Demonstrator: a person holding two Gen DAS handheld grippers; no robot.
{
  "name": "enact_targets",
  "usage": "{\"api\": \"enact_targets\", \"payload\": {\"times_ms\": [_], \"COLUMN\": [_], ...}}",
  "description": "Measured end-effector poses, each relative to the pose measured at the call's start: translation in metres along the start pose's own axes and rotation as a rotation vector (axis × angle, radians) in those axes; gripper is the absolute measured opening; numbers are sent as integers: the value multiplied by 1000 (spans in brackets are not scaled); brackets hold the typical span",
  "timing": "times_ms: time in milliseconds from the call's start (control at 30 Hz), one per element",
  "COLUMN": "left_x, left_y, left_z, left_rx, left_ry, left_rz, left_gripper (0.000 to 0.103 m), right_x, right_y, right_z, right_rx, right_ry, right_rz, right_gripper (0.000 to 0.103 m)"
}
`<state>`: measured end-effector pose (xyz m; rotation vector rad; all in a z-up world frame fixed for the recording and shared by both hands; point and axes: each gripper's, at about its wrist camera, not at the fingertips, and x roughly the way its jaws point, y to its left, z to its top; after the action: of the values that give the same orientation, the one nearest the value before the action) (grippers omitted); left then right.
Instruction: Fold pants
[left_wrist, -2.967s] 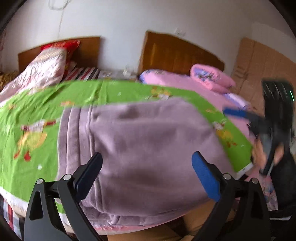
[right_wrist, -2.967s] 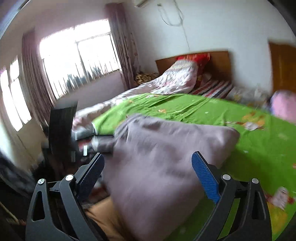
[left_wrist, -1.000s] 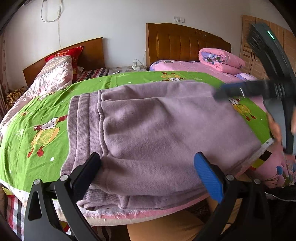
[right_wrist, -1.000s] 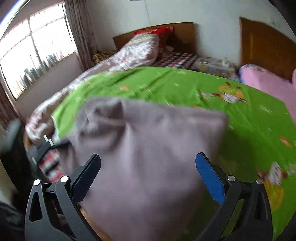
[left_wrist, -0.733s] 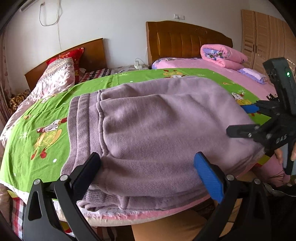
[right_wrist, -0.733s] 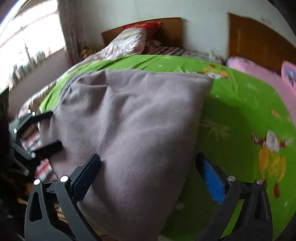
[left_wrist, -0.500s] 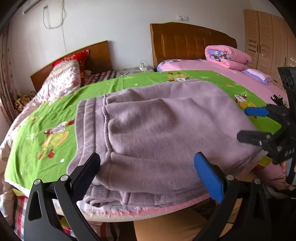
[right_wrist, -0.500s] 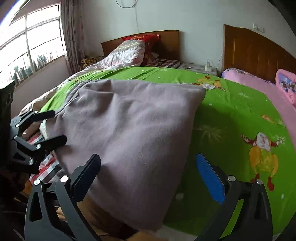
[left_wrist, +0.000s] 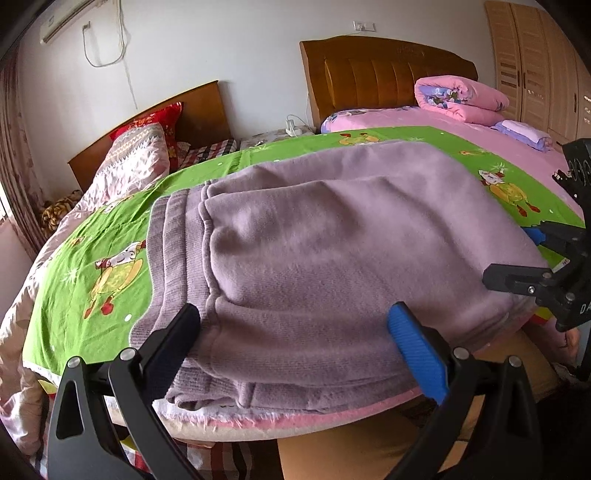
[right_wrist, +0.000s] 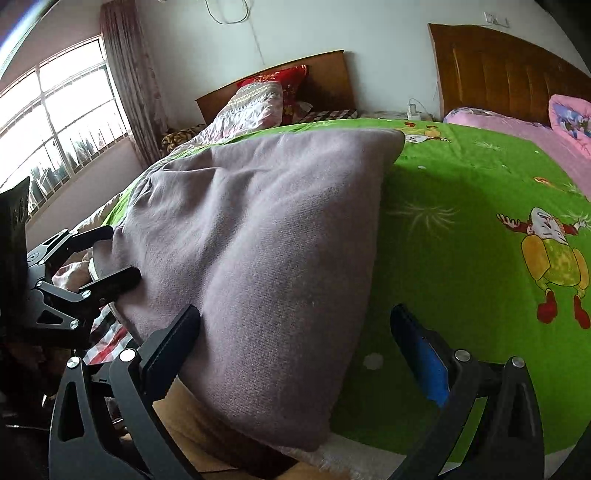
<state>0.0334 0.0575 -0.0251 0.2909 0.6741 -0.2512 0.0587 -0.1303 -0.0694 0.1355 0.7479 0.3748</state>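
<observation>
Folded purple pants (left_wrist: 332, 251) lie on the green sheet (left_wrist: 110, 240) at the bed's near edge. Left gripper (left_wrist: 295, 339) and right gripper (right_wrist: 295, 336): fingers apart, holding nothing.

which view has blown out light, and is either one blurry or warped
Right wrist view: the window is overexposed to white, and the pants look soft. Left wrist view: even light, sharp knit on the pants. Both views bend the room's edges, fisheye style.
</observation>
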Motion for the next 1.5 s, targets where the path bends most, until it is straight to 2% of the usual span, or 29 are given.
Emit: {"api": "enact_targets", "payload": {"times_ms": [67, 100, 167, 233, 267, 333, 367, 433, 533, 633, 700, 733, 800, 867, 900, 933, 1000, 1067, 1133, 1167, 1300, 1400, 1433, 1467, 1500], "left_x": [-10, -21, -45, -65, -70, -76, -76, -69, -55, -29, -26, -29, -49, -63, -63, -60, -37, -5, 4, 5, 4, 6, 6, 6, 5], "left_y": [2, 8, 30, 57, 66, 80, 85, 87, 83, 76, 72, 70, 68, 65, 61, 57, 47, 38, 27, 24, 32, 35, 34, 33, 33], "left_z": [1, 0, -4, -15, -20, -30, -36, -43, -47, -54, -58, -58, -48, -34, -24, -17, -3, -3, -4, -5, -4, -6, -6, -5, -2], "left_rx": [-9, -35, -128, -211, -229, -251, -260, -282, -307, -326, -339, -343, -348, -336, -318, -303, -270, -234, -173, -163, -184, -184, -181, -178, -175], "left_ry": [-19, -42, -93, -124, -126, -111, -94, -53, -29, 16, 6, -14, -123, -196, -201, -195, -142, -66, -75, -73, -51, -55, -55, -49, -44], "left_rz": [-10, -41, -155, -241, -248, -217, -198, -169, -160, -147, -126, -117, -139, -156, -174, -182, -145, -79, -9, 3, -31, -30, -24, -20, -23], "left_gripper": [101, 101, 101, 101, 101, 101, 101, 101, 101, 100, 97, 94, 94, 96, 96, 97, 97, 99, 101, 101, 101, 101, 101, 101, 101], "right_x": [-5, -12, -31, -50, -57, -62, -62, -57, -55, -43, -39, -39, -40, -41, -38, -38, -41, -43, -43, -43, -47, -32, -30, -32, -35], "right_y": [2, 2, 5, 6, 5, 7, 9, 13, 9, 5, 3, -1, -5, -6, -8, -9, -12, -11, -13, -14, -5, -3, -2, 1, 4], "right_z": [0, 0, -2, -10, -16, -28, -36, -46, -46, -45, -47, -47, -46, -45, -44, -44, -43, -42, -43, -43, -44, -42, -41, -38, -34], "right_rx": [-11, -19, -53, -85, -92, -105, -130, -166, -153, -173, -176, -147, -113, -100, -86, -73, -33, -44, -40, -31, -70, -88, -94, -112, -138], "right_ry": [3, -1, -36, -64, -66, -31, -15, 3, -35, -9, -10, -18, -36, -56, -64, -70, -100, -110, -105, -107, -118, -71, -85, -117, -143], "right_rz": [-15, -20, -9, 59, 116, 188, 177, 114, 49, -73, -113, -105, -103, -128, -139, -129, -90, -76, -72, -63, -101, -119, -117, -110, -78], "right_gripper": [99, 99, 99, 99, 99, 99, 99, 99, 99, 99, 98, 97, 92, 87, 85, 83, 75, 74, 71, 69, 67, 67, 64, 42, 29]}}
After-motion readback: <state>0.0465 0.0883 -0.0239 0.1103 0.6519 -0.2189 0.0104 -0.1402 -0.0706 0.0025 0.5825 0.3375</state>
